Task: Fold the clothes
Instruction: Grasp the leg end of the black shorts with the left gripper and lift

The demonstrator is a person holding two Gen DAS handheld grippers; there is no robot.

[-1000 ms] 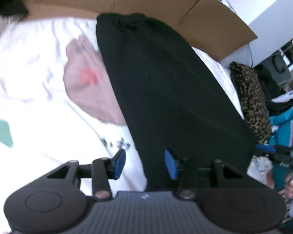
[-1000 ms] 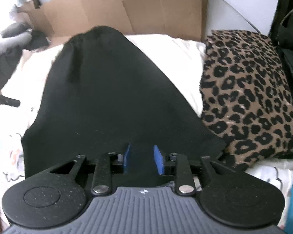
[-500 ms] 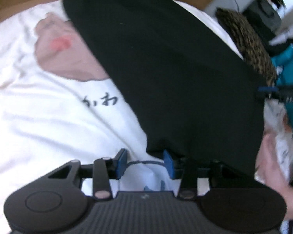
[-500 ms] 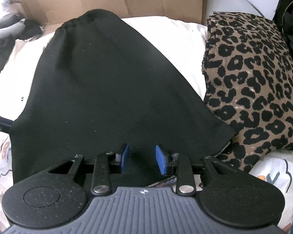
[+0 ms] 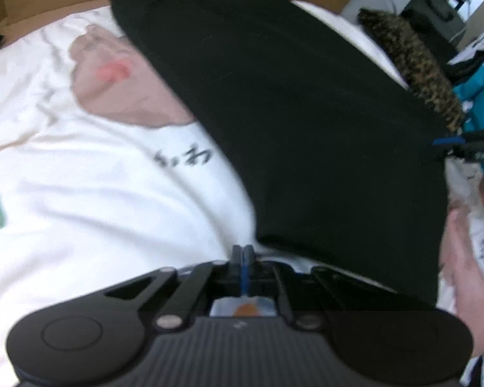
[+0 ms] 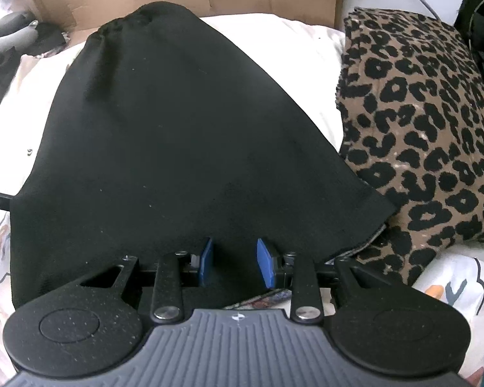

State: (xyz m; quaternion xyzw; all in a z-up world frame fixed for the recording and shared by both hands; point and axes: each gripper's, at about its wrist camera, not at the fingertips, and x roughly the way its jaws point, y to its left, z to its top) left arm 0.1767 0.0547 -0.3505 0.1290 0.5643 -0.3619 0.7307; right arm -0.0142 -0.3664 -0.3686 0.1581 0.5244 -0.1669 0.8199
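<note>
The left claw (image 5: 242, 251) has just snapped closed at the near left corner of the black garment (image 5: 306, 122), having dropped toward that corner from above it.

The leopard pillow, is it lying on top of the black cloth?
No, the leopard pillow lies beside the black cloth, whose corner overlaps the pillow's edge.

one black garment (image 6: 184, 135), one leopard-print cushion (image 6: 419, 122)

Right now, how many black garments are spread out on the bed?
1: the black garment lies on the white printed bedding, beside the leopard-print pillow. Others could be hidden beneath it.
</note>
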